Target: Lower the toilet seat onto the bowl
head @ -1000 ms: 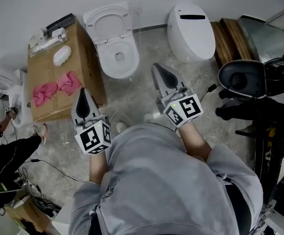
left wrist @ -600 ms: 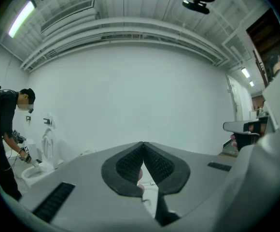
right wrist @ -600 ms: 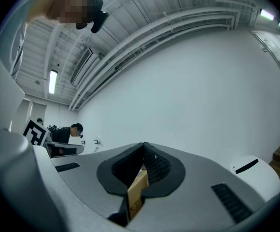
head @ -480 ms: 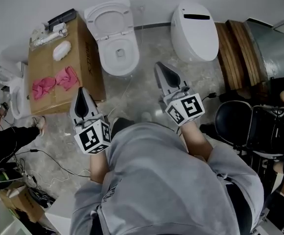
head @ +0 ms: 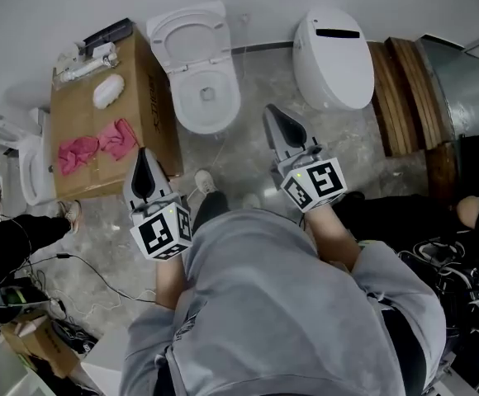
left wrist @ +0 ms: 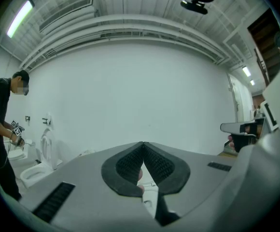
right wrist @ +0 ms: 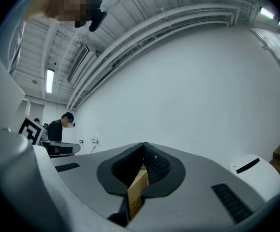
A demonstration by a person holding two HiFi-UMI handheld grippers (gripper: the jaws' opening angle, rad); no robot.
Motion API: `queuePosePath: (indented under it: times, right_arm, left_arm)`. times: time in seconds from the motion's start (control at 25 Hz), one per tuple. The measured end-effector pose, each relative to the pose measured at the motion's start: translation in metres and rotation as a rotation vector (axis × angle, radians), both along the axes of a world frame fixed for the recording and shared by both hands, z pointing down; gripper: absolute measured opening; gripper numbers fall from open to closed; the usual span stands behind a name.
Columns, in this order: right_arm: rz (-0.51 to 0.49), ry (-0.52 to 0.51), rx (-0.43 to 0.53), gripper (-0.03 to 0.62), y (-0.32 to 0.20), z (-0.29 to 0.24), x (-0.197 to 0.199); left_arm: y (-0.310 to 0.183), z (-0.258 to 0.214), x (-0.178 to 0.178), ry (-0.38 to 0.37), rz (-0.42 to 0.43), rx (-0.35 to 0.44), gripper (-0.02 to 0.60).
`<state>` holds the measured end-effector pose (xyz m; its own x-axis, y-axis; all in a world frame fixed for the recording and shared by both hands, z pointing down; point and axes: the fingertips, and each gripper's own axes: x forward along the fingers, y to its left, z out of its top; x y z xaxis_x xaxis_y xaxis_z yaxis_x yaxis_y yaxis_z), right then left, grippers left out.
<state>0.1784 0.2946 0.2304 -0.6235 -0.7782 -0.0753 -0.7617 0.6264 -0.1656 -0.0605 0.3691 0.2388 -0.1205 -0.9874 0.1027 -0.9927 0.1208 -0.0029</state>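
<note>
Left tool [head: 144, 162] & right tool [head: 277, 122] both closed, empty. Toilet at 12 o'clock. Person should hook the raised seat [head: 187, 33] at its top edge, then ease it onto the bowl [head: 208, 97] w/o slamming.

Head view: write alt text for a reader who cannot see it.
A person seen from above holds the left gripper and right gripper, both shut, before a white toilet with its seat raised. A cardboard box with pink cloths and a second, closed toilet flank it.
</note>
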Motion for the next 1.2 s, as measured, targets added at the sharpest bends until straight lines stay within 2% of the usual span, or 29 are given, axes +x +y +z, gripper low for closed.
queuePosePath:
  times: [0.2,0.52,0.84,1.2]
  right_arm:
    - [0.040,0.020,0.010,-0.002,-0.008,0.002,-0.022]
    - [0.045,0.032,0.012,-0.002,-0.086,-0.009,-0.066]
    - [0.080,0.070,0.003,-0.002,-0.115,-0.012,-0.119]
    - [0.150,0.082,-0.002,-0.002,-0.150,-0.014,-0.150]
  left_arm:
    - [-0.019,0.003,-0.025,0.014,0.038,0.025,0.000]
    - [-0.104,-0.004,-0.060,0.008,0.064,0.023,0.000]
    - [-0.143,-0.001,-0.112,0.030,0.106,0.017,0.000]
    - [-0.180,0.006,-0.147,0.039,0.165,0.013,0.000]
